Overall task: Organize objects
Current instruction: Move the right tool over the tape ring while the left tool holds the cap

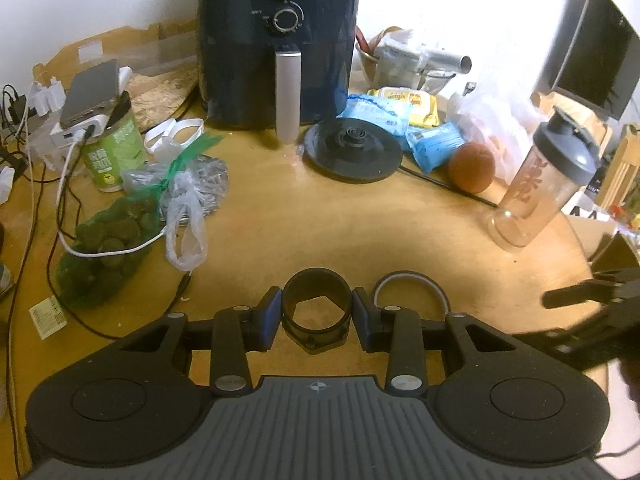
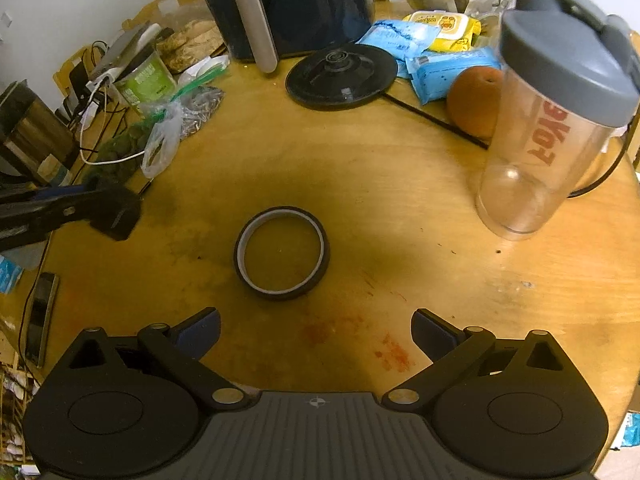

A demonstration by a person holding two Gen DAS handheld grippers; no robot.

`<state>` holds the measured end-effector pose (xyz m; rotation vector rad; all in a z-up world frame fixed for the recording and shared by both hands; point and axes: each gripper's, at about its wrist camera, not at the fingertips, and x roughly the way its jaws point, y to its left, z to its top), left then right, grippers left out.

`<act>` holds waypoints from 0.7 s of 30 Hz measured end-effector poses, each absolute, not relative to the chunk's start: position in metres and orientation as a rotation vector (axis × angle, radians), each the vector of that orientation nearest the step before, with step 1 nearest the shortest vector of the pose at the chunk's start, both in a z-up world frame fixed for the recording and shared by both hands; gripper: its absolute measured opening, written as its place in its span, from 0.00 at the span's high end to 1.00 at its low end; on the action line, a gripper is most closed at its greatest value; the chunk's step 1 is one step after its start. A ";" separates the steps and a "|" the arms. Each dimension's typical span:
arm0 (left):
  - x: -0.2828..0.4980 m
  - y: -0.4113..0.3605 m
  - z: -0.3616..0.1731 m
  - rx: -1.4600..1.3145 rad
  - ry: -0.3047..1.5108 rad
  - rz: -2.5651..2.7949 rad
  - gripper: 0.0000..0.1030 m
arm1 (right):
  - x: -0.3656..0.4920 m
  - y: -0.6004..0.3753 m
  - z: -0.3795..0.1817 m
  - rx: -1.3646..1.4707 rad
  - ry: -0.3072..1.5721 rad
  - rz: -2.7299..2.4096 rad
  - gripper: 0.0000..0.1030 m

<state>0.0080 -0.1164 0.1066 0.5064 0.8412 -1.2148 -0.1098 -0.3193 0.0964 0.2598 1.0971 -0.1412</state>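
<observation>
Only the left wrist view shows the left gripper point(image 1: 317, 312) clamped on a dark translucent ring point(image 1: 316, 307) with a hexagonal base, its blue pads touching both sides. Just right of it in that view lies the tape roll point(image 1: 410, 289), half hidden behind the right finger. Right wrist view shows the tape roll point(image 2: 282, 253) whole, flat on the table point(image 2: 400, 208), with the right gripper point(image 2: 316, 334) spread wide above the near side and not touching it; the held ring does not appear there, only a dark part of the left tool at the left edge.

Surface: round wooden table, stained reddish near the front edge. Toward the back: black air fryer point(image 1: 278, 42), kettle base point(image 1: 352, 154), orange point(image 1: 471, 168), blue packets point(image 1: 378, 114), clear shaker bottle point(image 2: 556, 120) with grey lid. Left side: green net bag point(image 1: 106, 240), green can point(image 1: 112, 148), cables. White wall behind; dark monitor point(image 1: 596, 52) at right.
</observation>
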 end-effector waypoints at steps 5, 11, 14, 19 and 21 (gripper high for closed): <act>0.008 -0.102 0.118 0.486 0.837 -1.206 0.64 | -0.091 -0.314 0.084 0.261 1.119 -0.161 0.15; 0.010 -0.085 0.126 0.466 0.838 -1.184 0.64 | -0.066 -0.312 0.061 0.258 1.166 -0.203 0.33; 0.011 -0.076 0.129 0.457 0.839 -1.169 0.64 | -0.053 -0.314 0.048 0.269 1.192 -0.232 0.41; 0.015 -0.062 0.131 0.440 0.853 -1.138 0.64 | -0.041 -0.308 0.038 0.226 1.210 -0.250 0.51; 0.017 -0.057 0.131 0.431 0.859 -1.129 0.64 | -0.039 -0.306 0.039 0.195 1.214 -0.258 0.73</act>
